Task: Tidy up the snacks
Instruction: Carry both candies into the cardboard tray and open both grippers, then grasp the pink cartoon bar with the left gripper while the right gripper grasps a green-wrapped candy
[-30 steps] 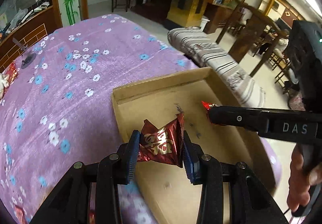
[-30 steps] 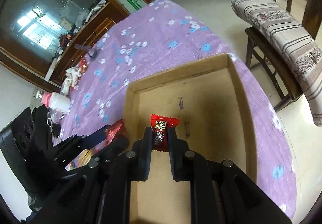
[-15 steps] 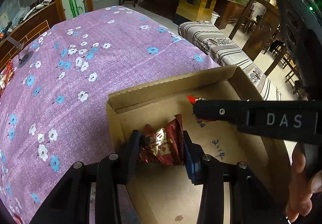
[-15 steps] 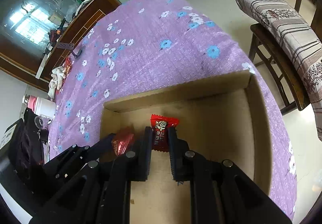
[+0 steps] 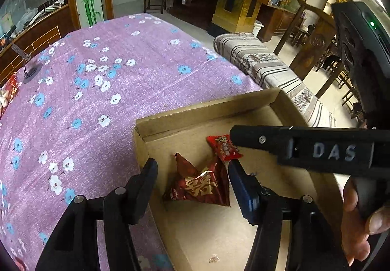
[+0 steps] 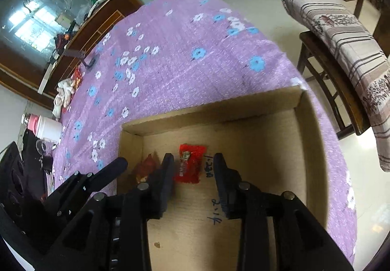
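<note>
Matt cardboard box [image 6: 304, 139]; glossy foil wrappers [image 5: 202, 185]; woven cloth [image 5: 121, 90].

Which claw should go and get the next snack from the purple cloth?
Probably the left claw: it hangs open over the cardboard box's cloth-side wall, and the red packets on the purple flowered cloth lie on its side.

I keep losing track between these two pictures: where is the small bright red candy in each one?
Left wrist view: the small red candy lies on the box floor, right of centre, just beyond the dark red packet.
Right wrist view: it lies centre, between the open fingers.
Shared landmark: the cardboard box, by its back wall.
</note>
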`<state>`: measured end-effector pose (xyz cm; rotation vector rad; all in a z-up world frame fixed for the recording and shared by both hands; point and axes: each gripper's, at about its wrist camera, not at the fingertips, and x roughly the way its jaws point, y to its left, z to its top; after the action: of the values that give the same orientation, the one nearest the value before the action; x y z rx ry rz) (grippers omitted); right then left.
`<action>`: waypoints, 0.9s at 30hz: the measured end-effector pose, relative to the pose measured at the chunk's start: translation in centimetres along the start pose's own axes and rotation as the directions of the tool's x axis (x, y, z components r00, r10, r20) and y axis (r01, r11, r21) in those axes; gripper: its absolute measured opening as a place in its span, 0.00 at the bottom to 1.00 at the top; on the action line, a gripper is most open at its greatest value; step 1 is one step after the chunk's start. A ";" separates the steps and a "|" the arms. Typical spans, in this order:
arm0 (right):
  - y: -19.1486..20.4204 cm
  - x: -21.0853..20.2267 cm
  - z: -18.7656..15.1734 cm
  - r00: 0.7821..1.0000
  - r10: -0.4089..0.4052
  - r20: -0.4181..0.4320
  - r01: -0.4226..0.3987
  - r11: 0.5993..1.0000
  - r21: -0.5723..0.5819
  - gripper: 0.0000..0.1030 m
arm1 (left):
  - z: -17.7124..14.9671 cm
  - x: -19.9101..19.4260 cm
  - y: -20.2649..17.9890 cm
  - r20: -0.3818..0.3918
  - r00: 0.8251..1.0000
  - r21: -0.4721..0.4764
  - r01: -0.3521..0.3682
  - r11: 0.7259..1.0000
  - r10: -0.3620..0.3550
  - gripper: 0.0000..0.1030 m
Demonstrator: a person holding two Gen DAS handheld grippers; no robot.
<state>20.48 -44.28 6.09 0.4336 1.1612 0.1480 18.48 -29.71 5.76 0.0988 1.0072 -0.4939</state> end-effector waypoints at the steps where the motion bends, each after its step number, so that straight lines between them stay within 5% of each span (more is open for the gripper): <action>1: 0.1 -0.7 -0.2 1.000 0.007 0.011 -0.007 1.000 0.000 0.31 | -0.1 -0.6 0.0 0.008 1.000 -0.001 -0.001 1.000 0.001 0.61; 15: 5.9 -7.3 -7.5 0.991 0.119 0.065 -0.114 0.990 -0.077 0.31 | -6.3 -11.8 3.6 0.105 0.994 -0.056 0.022 0.998 -0.016 0.61; 27: 15.4 -3.5 -16.4 0.973 0.204 -0.109 -0.222 0.954 -0.201 0.31 | -15.6 -19.4 12.8 0.114 0.990 -0.208 -0.052 0.977 0.077 0.62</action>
<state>5.83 -27.30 9.91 0.3647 1.1678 0.4789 3.44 -6.88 11.55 -0.0814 0.9267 -0.3304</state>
